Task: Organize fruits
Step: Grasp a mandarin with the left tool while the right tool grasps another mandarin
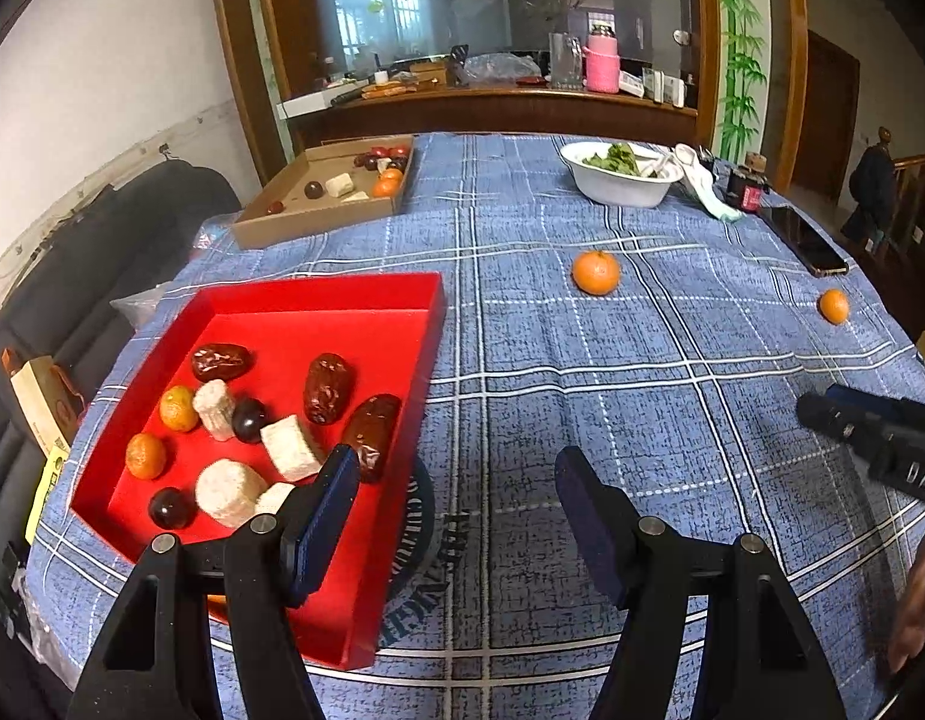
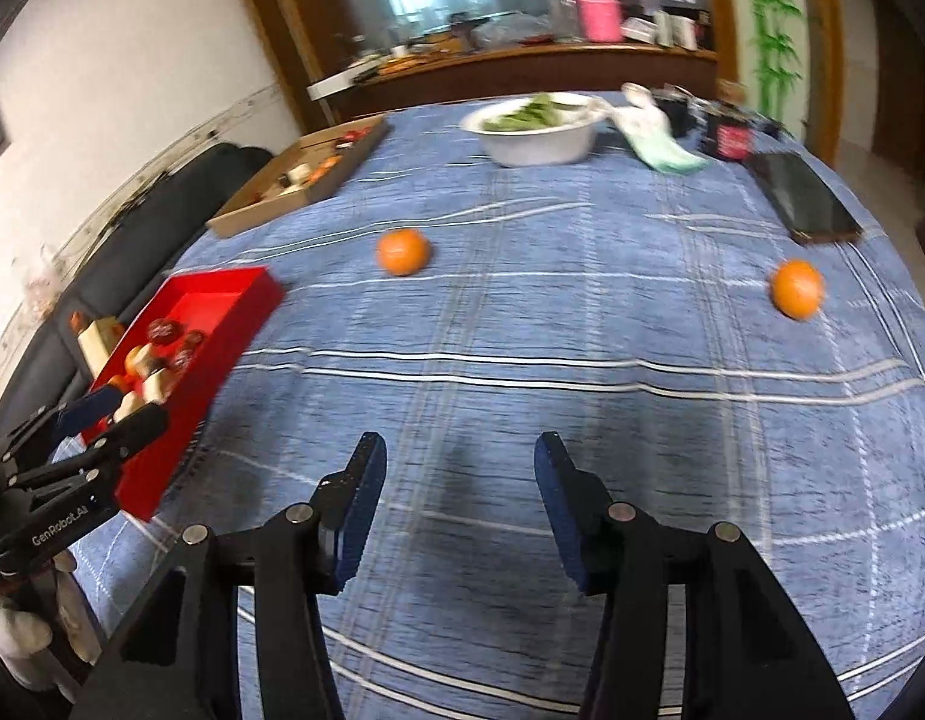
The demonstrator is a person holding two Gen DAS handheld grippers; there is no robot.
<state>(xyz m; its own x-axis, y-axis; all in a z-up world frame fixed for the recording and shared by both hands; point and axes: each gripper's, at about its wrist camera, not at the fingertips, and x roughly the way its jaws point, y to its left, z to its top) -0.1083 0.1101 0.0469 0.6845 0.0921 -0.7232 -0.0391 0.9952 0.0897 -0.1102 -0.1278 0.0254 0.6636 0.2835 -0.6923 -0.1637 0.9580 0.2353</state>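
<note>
On the table: a blue plaid cloth (image 1: 582,396) covers the whole top.
Red tray (image 1: 366,300): near left side of the table, holding dates, small oranges, dark round fruits and pale chunks.
Cardboard box (image 1: 282,228): far left, more mixed fruit inside.
White bowl (image 1: 618,186): far side, greens inside.
Left gripper (image 1: 456,468): jaws apart and empty, one finger over the tray's right wall.
Right gripper (image 2: 460,450): jaws apart, empty, over bare cloth.
Loose oranges: one (image 1: 595,272) mid-table, another (image 1: 834,305) near the right edge, both well apart from the tray.
</note>
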